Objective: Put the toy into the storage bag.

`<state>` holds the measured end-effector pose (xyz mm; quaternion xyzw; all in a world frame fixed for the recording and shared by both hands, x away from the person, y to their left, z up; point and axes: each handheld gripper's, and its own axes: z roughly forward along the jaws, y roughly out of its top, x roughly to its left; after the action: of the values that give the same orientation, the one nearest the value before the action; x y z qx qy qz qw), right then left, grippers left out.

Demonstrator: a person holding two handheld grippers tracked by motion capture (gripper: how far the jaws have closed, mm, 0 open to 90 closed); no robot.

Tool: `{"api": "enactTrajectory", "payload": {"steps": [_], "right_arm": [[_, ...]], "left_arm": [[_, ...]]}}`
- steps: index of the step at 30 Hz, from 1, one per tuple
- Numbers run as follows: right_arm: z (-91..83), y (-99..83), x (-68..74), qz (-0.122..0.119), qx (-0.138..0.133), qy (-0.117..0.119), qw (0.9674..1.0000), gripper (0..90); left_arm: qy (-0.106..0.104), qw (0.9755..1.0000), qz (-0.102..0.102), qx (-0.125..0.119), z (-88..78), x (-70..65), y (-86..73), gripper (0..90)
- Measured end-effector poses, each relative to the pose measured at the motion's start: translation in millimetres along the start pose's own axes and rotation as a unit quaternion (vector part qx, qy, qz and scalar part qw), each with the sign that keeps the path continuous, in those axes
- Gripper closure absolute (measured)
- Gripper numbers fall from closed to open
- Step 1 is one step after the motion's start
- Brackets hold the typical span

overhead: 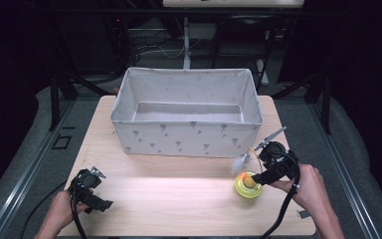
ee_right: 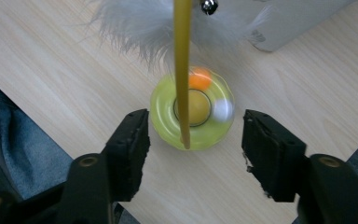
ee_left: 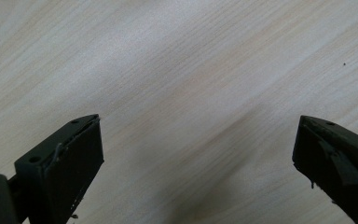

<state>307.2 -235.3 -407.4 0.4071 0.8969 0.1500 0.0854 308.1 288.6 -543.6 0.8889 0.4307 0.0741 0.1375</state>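
Round yellow-green plastic ring toy (ee_right: 192, 112) with white feather wand (ee_right: 144, 23) on pale wooden bench (overhead: 179, 189), near grey fabric storage box (overhead: 186, 112). Right gripper (ee_right: 193, 135) open around toy; left gripper (ee_left: 191, 154) open, well apart from box.

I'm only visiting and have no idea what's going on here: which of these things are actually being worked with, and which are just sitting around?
Seemingly in use:
- yellow ring toy with its stick and feather
- right gripper, open, jaws either side of the toy
- fabric bin, perhaps where the toy goes

Idle for now:
- left gripper, open over bare table
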Motion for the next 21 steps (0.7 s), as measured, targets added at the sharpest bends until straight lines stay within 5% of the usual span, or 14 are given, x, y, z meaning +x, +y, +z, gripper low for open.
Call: {"api": "enactTrajectory", "payload": {"steps": [12, 21], "right_arm": [[-0.7, 16.4, 2.3, -0.016, 0.057, -0.001, 0.9983, 67.7], [-0.4, 19.9, 4.3, -0.027, 0.061, -0.006, 0.9977, 86.3]], "left_arm": [[0.002, 1.0000, 0.004, 0.002, 0.5, -1.0, -0.7, 2.4], [0.003, 0.9999, 0.006, 0.010, 2.0, -1.3, -0.5, 2.9]]}}
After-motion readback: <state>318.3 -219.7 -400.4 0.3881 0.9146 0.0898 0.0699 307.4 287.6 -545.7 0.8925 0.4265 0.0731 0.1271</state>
